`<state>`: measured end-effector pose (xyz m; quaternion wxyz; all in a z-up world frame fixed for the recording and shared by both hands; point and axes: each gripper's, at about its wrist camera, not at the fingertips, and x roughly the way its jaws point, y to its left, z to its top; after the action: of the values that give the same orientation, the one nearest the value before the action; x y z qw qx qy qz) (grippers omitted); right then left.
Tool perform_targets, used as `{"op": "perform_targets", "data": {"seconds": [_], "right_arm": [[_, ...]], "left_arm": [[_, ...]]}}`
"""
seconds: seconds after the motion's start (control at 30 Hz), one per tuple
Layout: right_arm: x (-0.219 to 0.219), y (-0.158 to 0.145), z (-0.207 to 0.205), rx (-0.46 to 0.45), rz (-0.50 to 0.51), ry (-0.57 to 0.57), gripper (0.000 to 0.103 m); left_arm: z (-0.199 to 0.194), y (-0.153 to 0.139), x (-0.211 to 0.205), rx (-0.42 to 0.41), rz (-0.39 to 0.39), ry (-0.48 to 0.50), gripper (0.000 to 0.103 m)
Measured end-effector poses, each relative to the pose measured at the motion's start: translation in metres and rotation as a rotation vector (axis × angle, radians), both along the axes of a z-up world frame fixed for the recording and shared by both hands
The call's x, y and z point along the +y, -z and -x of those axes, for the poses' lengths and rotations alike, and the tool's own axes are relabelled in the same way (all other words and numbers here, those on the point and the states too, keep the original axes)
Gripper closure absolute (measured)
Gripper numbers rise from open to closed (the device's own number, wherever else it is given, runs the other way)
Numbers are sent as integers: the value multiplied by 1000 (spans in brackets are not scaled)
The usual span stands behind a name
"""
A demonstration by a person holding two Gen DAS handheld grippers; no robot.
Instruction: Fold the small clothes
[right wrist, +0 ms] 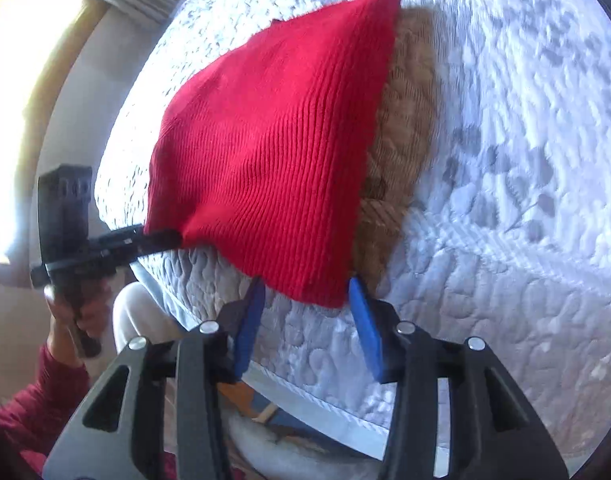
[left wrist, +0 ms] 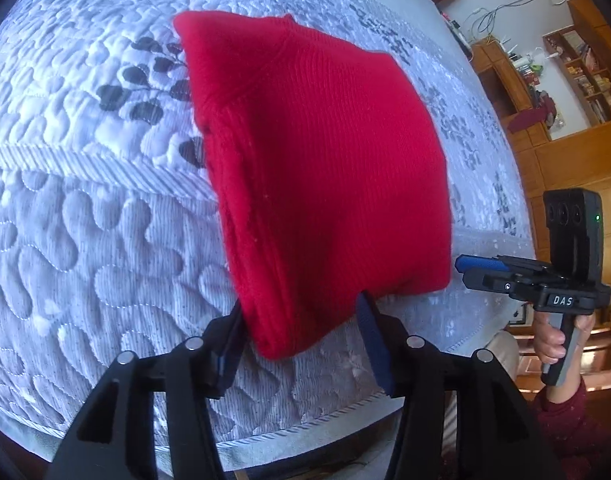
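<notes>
A folded red knit garment (left wrist: 321, 160) lies on a white quilted bed cover (left wrist: 85, 220). My left gripper (left wrist: 301, 316) is open, its jaws either side of the garment's near corner. In the right wrist view the red garment (right wrist: 265, 152) lies over a brown knit garment (right wrist: 405, 128). My right gripper (right wrist: 305, 292) is open just short of the red garment's near edge. The right gripper also shows in the left wrist view (left wrist: 471, 270), beside the garment's right corner, jaws close together. The left gripper shows in the right wrist view (right wrist: 161, 236) at the garment's left corner.
The bed's piped edge (left wrist: 305, 428) runs just below the grippers. Wooden shelves and cabinets (left wrist: 565, 92) stand beyond the bed on the right. A bright window (right wrist: 21, 80) is to the left. The person's red sleeve (right wrist: 29, 408) and light trousers (right wrist: 141, 316) are near the bed edge.
</notes>
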<state>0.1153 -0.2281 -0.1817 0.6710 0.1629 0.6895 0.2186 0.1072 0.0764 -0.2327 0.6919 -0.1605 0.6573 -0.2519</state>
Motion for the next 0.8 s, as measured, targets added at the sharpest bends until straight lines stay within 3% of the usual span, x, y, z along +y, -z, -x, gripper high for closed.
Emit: {"op": "perform_targets", "data": {"seconds": [0.03, 0.1, 0.2, 0.33, 0.4, 0.47, 0.5, 0.63, 0.7, 0.8], "right_arm": [[3, 5, -1, 15, 3, -5, 75], [11, 12, -2, 36, 31, -23, 98], [13, 15, -1, 35, 110, -63, 101], [20, 14, 1, 19, 135, -102, 101], [23, 7, 0, 12, 117, -125, 95], [19, -6, -7, -10, 110, -115, 84], [17, -10, -11, -24, 109, -112, 80], [3, -31, -43, -71, 99, -64, 80], [-4, -34, -63, -98, 120, -44, 80], [-14, -32, -100, -96, 96, 8, 66]], "left_arm": [[-1, 1, 1, -2, -8, 5, 52], [-1, 3, -4, -14, -55, 28, 64], [-4, 6, -1, -11, -73, 42, 72], [-10, 13, 7, 29, -26, 15, 71], [-12, 1, 14, 3, -7, -11, 67], [-16, -12, 24, -41, -23, -32, 47], [-23, -20, 32, -66, -30, -56, 45], [-63, -40, 58, -137, -121, -151, 45], [-92, -51, 64, -169, -117, -178, 46], [-133, -61, 48, -201, -103, -134, 46]]}}
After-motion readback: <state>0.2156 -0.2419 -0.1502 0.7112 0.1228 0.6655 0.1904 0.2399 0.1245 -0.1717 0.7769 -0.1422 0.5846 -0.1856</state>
